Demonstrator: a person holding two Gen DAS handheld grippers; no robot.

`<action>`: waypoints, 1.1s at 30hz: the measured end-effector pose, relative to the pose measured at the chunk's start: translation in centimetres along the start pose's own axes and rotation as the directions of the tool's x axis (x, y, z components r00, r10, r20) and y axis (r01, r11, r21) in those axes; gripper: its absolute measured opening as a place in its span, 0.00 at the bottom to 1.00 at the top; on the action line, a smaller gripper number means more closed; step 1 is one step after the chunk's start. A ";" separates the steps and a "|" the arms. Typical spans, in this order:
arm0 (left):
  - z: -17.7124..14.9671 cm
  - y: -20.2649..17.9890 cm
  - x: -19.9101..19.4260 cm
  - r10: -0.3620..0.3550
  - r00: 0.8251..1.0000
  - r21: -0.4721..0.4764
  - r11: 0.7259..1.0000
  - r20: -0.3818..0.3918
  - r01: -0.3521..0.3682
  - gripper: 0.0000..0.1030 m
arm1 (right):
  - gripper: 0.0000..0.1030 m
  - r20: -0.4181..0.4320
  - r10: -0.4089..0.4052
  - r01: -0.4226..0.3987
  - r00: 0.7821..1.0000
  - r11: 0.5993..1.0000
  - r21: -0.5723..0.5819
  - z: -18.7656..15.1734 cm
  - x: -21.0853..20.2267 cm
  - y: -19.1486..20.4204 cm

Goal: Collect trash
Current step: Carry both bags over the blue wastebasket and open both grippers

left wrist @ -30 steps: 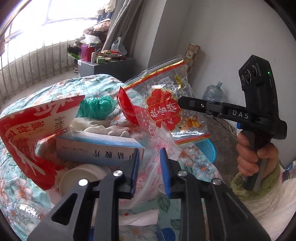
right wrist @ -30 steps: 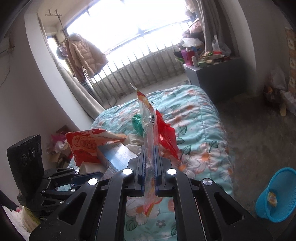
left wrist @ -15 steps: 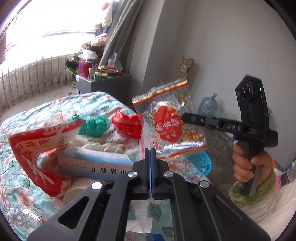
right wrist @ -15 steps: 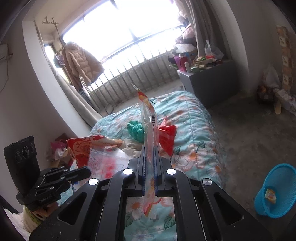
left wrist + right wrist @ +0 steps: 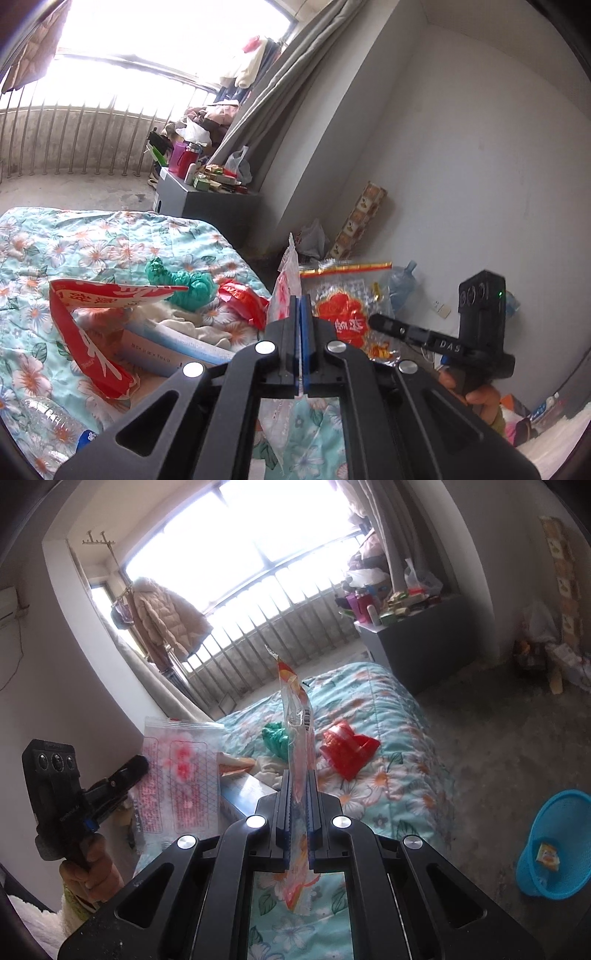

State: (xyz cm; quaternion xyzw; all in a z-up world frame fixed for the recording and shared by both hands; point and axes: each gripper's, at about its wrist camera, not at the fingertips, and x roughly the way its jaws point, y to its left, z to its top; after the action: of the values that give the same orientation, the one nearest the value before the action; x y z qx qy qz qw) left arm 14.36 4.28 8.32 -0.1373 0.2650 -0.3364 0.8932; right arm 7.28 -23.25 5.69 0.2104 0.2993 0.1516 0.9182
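Note:
My left gripper (image 5: 300, 306) is shut on a clear plastic bag with pink print (image 5: 286, 284), lifted above the flowered bed; the bag shows flat-on in the right wrist view (image 5: 181, 771). My right gripper (image 5: 298, 775) is shut on a clear snack bag with red and gold print (image 5: 297, 720), seen edge-on; the left wrist view shows its face (image 5: 343, 314). On the bed lie a red wrapper (image 5: 349, 751), a green bag (image 5: 275, 734), a red-and-white bag (image 5: 92, 325), a long box (image 5: 166, 347) and a plastic bottle (image 5: 48, 417).
A blue basket (image 5: 554, 853) with a small wrapper inside stands on the concrete floor right of the bed (image 5: 406, 775). A grey cabinet (image 5: 413, 642) loaded with bottles and boxes stands beyond the bed. A water jug (image 5: 402, 284) sits by the wall.
My left gripper closed on the pink-printed bag and lifted it up off the bed. My right gripper kept its hold on the snack bag and rose a little.

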 end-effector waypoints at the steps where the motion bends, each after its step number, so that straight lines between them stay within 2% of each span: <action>1: 0.0 -0.1 -0.3 -0.003 1.000 -0.004 1.000 0.006 0.003 0.00 | 0.05 0.003 -0.002 0.002 1.000 1.000 0.013 -0.1 -0.3 -0.3; 10: -0.1 -2.6 -0.8 -0.053 0.998 -0.011 0.999 0.027 0.053 0.00 | 0.05 0.044 -0.033 0.027 0.998 0.992 0.127 -1.2 -3.5 -3.3; 15: 0.6 -5.7 1.6 -0.112 0.994 0.004 0.994 -0.004 0.112 0.00 | 0.05 0.115 -0.118 0.097 0.986 0.980 0.173 -1.1 -6.8 -5.4; 20: 1.7 -9.9 7.0 -0.186 0.980 -0.017 0.982 -0.074 0.186 0.00 | 0.05 0.172 -0.285 0.244 0.943 0.943 0.226 -1.5 -10.4 -8.4; 24: 1.9 -13.7 13.5 -0.219 0.963 -0.024 0.976 -0.160 0.218 0.00 | 0.05 0.178 -0.450 0.390 0.875 0.874 0.290 -2.6 -12.3 -11.7; 26: 1.2 -15.3 17.5 -0.222 0.948 -0.041 0.975 -0.227 0.219 0.00 | 0.05 0.162 -0.512 0.436 0.843 0.829 0.349 -3.4 -13.1 -14.1; 28: 0.1 -16.7 21.4 -0.212 0.932 -0.056 0.977 -0.294 0.205 0.00 | 0.05 0.150 -0.542 0.451 0.827 0.798 0.399 -4.5 -13.5 -16.2; 30: -1.7 -18.3 26.2 -0.192 0.902 -0.071 0.981 -0.386 0.178 0.00 | 0.05 0.122 -0.583 0.479 0.803 0.754 0.450 -5.8 -13.5 -18.5; 33: -4.2 -20.3 32.3 -0.167 0.854 -0.086 0.986 -0.493 0.143 0.00 | 0.05 0.070 -0.622 0.505 0.780 0.691 0.518 -7.4 -13.0 -22.0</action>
State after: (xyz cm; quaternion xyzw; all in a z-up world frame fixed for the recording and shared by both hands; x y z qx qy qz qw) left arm 21.73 -32.70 1.21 -0.0874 0.4821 -0.4250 0.7611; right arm -3.95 -45.37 -3.96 0.3407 0.2640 -0.2438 0.8688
